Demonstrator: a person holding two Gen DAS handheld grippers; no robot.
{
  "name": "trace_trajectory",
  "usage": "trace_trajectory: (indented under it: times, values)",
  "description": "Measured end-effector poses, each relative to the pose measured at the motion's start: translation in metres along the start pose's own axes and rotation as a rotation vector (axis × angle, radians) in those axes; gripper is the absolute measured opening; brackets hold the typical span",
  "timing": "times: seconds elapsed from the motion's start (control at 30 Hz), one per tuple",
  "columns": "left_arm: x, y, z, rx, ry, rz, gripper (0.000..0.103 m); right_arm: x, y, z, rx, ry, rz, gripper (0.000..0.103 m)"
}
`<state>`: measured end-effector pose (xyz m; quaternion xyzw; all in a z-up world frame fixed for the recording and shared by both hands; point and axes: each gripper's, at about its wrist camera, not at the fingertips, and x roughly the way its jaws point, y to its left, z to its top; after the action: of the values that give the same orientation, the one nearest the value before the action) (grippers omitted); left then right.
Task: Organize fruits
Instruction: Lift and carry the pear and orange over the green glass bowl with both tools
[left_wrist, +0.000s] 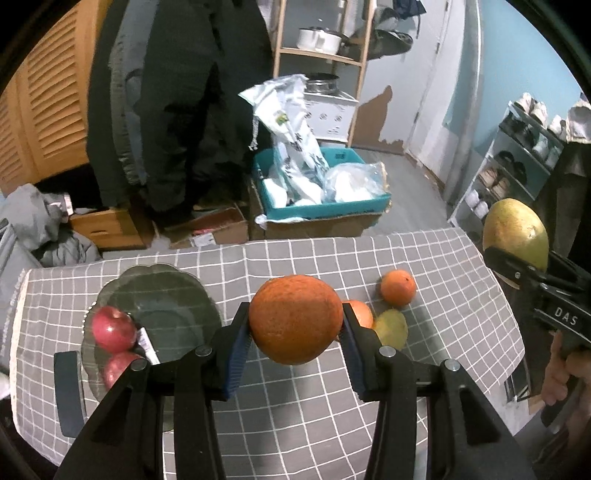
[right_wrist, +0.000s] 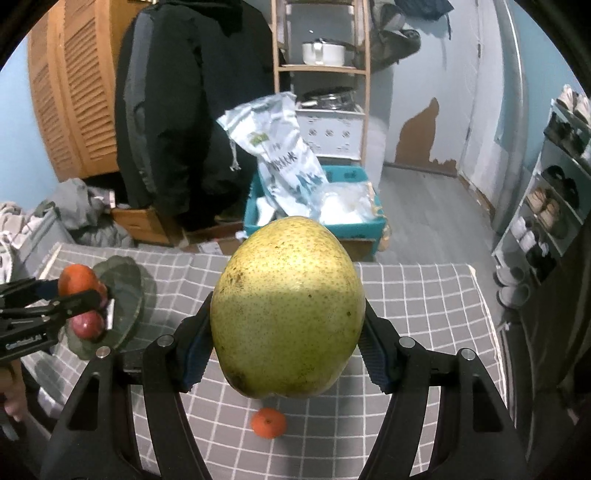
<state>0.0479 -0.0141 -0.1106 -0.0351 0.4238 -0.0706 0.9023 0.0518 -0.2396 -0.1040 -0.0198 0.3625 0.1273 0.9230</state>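
Observation:
My left gripper (left_wrist: 295, 328) is shut on a large orange (left_wrist: 295, 319) and holds it above the checked tablecloth, just right of a dark glass plate (left_wrist: 173, 295) that holds two red apples (left_wrist: 112, 328). My right gripper (right_wrist: 288, 332) is shut on a big yellow-green pear (right_wrist: 288, 306) and holds it high over the table; it shows at the right edge of the left wrist view (left_wrist: 515, 232). On the cloth lie a small orange (left_wrist: 398, 287), another orange (left_wrist: 360, 312) and a yellow-green fruit (left_wrist: 391, 328).
The grey checked cloth (left_wrist: 443, 332) covers the table, whose far edge drops to the floor. Beyond stand a blue crate with bags (left_wrist: 321, 184), cardboard boxes, a hanging black coat and a shoe rack (right_wrist: 546, 206) at the right. One small orange (right_wrist: 268, 422) lies under the pear.

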Motion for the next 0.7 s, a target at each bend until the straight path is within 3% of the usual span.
trace_trajectory:
  times: [0.7]
  values:
    - [-0.012, 0.077, -0.002, -0.112, -0.036, 0.116, 0.047, 0.030, 0.083, 0.027, -0.083, 0.014, 0.106, 0.069]
